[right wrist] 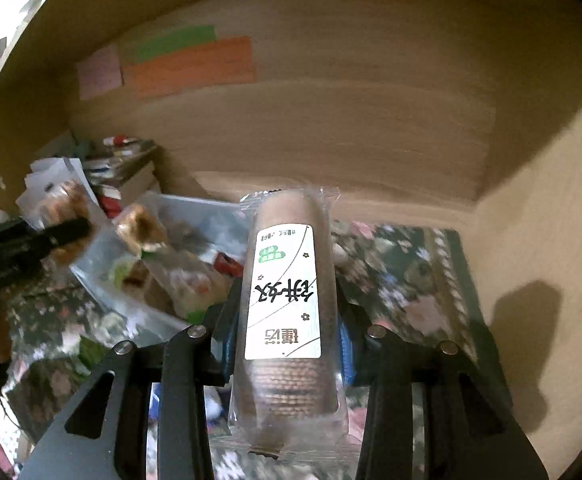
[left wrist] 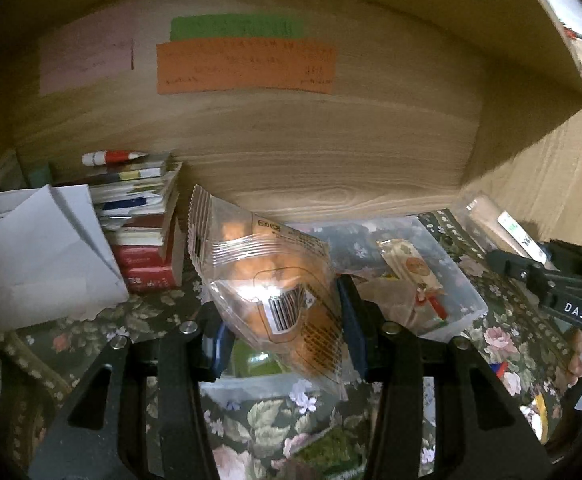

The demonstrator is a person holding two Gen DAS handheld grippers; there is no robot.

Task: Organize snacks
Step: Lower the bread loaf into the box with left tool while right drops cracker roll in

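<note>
My left gripper (left wrist: 283,320) is shut on a clear bag of orange snacks (left wrist: 267,280) with a barcode, held above the floral cloth. Behind it sits a clear plastic box (left wrist: 447,276) holding wrapped snacks (left wrist: 415,276). My right gripper (right wrist: 287,320) is shut on a clear-wrapped roll of round brown crackers (right wrist: 287,300) with a white label, pointing away from me. In the right wrist view the clear box (right wrist: 195,220) with snacks lies to the left, and the left gripper (right wrist: 31,240) with its bag is at the far left. The right gripper (left wrist: 551,284) shows at the left view's right edge.
A wooden back panel (left wrist: 311,140) carries pink, green and orange paper notes. A stack of books (left wrist: 143,232) and white papers (left wrist: 39,256) stand at the left. A wooden side wall (right wrist: 551,260) closes the right. A floral cloth (right wrist: 411,280) covers the surface.
</note>
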